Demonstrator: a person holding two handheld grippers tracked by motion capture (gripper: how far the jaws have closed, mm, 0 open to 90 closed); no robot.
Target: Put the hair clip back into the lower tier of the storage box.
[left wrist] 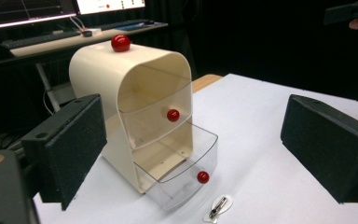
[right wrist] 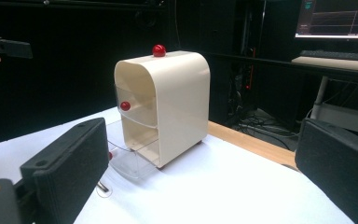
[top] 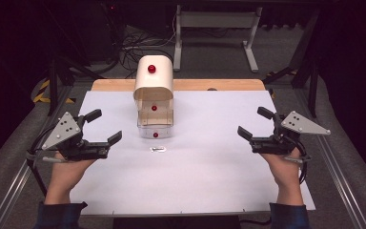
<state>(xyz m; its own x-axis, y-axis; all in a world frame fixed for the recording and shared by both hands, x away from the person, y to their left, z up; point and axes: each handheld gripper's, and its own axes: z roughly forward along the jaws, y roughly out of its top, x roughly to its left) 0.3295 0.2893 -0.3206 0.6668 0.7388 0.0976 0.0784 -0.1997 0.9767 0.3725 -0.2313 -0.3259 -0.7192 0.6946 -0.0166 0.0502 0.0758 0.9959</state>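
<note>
Grippers waiting, drawer pulled out

Nearest, the left gripper [top: 103, 127] and right gripper [top: 251, 122] rested wide apart on the white sheet [top: 209, 181], jaws spread and empty, probably poised. Between them lay a small clip [top: 158, 149], just before the open bottom drawer [top: 155, 130] of the cream cabinet [top: 153, 78], likely its destination

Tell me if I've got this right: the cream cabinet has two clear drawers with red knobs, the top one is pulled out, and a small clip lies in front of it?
Nearly. On the cabinet it is the bottom drawer that is pulled out; the top drawer is pushed in, as the left gripper view shows. The clip does lie in front.
</note>
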